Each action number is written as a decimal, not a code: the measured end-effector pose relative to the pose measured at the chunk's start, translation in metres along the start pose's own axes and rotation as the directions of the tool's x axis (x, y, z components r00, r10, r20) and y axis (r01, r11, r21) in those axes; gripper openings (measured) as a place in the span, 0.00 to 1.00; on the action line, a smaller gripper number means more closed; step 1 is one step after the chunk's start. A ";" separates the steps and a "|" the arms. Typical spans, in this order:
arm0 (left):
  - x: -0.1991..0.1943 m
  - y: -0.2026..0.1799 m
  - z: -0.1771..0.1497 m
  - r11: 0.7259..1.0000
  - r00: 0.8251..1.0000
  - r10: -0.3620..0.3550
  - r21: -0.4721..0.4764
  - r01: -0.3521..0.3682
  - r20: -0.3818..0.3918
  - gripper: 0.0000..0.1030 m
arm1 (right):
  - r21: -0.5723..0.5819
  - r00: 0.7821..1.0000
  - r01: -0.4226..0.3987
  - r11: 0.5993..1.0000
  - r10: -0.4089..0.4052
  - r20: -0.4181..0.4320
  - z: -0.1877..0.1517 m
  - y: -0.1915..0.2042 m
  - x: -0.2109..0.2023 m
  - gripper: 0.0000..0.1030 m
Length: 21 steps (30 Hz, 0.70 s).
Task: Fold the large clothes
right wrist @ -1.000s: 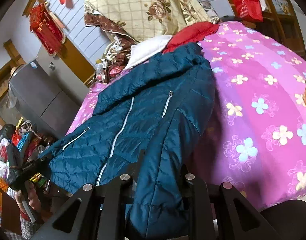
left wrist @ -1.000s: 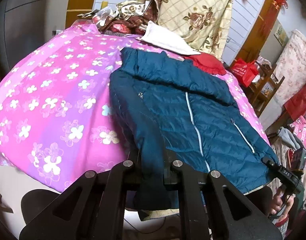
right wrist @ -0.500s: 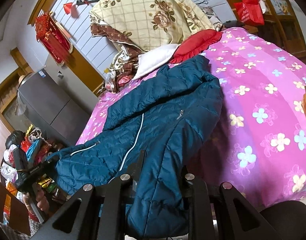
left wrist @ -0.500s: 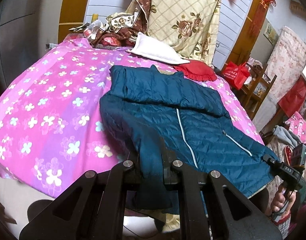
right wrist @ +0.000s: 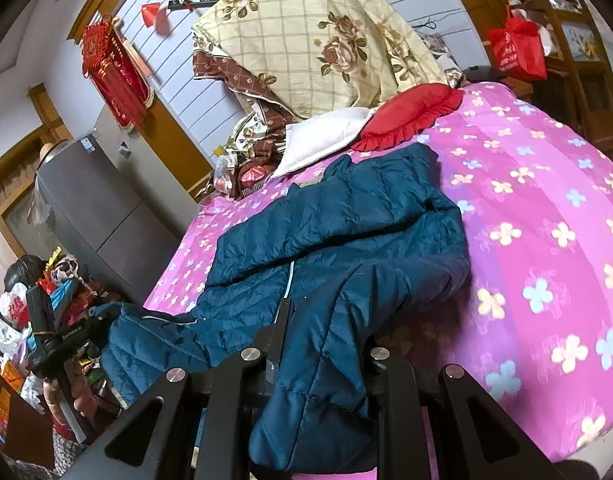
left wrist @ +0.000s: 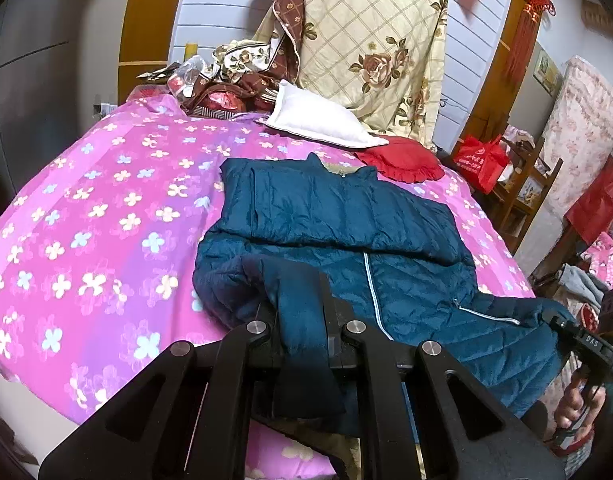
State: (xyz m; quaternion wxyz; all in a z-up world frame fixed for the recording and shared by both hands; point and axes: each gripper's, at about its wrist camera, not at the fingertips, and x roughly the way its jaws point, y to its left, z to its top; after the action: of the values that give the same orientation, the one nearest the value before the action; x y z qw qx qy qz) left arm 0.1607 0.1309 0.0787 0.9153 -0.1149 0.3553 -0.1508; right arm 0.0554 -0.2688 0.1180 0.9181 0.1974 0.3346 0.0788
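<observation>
Grippers angle downward over the pink floral bedspread — left gripper and right gripper each clamped on a hem corner of the teal quilted jacket spread there.

Quilted, shiny nylon jacket

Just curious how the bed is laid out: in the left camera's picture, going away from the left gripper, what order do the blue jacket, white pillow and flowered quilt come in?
1. Blue jacket, clamped in the left gripper, at the bed's near edge.
2. White pillow, farther up the bed.
3. Flowered quilt, piled against the wall behind.
</observation>
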 end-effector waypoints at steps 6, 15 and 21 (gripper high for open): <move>0.015 -0.001 0.011 1.000 1.000 0.014 0.010 -0.014 -0.004 0.08 | -0.031 1.000 0.004 1.000 -0.003 0.007 0.013 0.007 0.009 0.18; 0.034 -0.003 0.032 1.000 1.000 0.027 0.016 -0.027 -0.003 0.08 | -0.060 1.000 0.018 0.998 -0.017 0.018 0.035 0.014 0.023 0.18; 0.044 -0.005 0.048 0.999 0.999 0.032 0.017 -0.032 -0.003 0.08 | -0.078 0.999 0.031 0.996 -0.030 0.019 0.047 0.017 0.031 0.18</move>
State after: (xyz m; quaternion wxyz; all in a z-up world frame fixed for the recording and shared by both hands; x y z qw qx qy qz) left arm 0.2235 0.1154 0.0875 0.9179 -0.1011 0.3574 -0.1394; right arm 0.1097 -0.2591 0.1400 0.9291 0.1570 0.3260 0.0759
